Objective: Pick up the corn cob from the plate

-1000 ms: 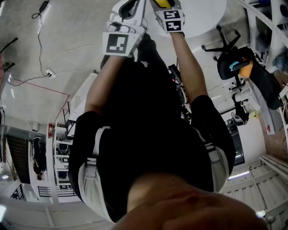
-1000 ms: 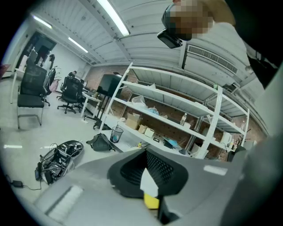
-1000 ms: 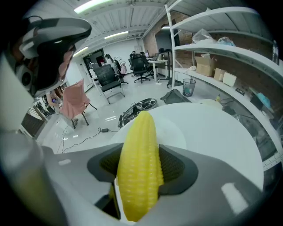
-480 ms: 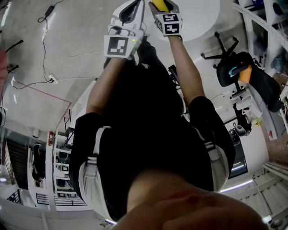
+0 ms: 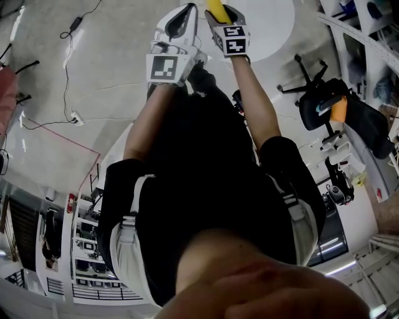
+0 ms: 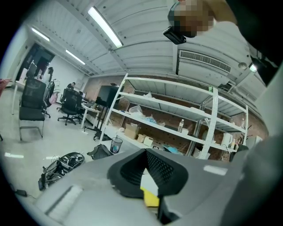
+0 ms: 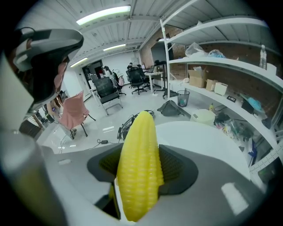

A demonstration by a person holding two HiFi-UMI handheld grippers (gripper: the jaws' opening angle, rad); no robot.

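A yellow corn cob (image 7: 138, 163) stands lengthwise between the black pads of my right gripper (image 7: 140, 152), which is shut on it. In the head view the corn cob (image 5: 216, 9) pokes out of the right gripper (image 5: 219, 11) at the top edge, above the round white table (image 5: 274, 25). My left gripper (image 5: 181, 15) is held beside it, to the left. Its pads meet at the tip in the left gripper view (image 6: 146, 152), with nothing between them. No plate shows in any view.
The person's dark torso and arms fill the middle of the head view. A black office chair (image 5: 318, 93) stands right of the table, and cables (image 5: 68, 106) lie on the floor at left. Metal shelves (image 7: 221, 66) with boxes line the wall beyond the white table (image 7: 199, 141).
Both grippers have risen a little toward the head camera, side by side. The corn cob stays gripped in the right one. The left jaws look the same.
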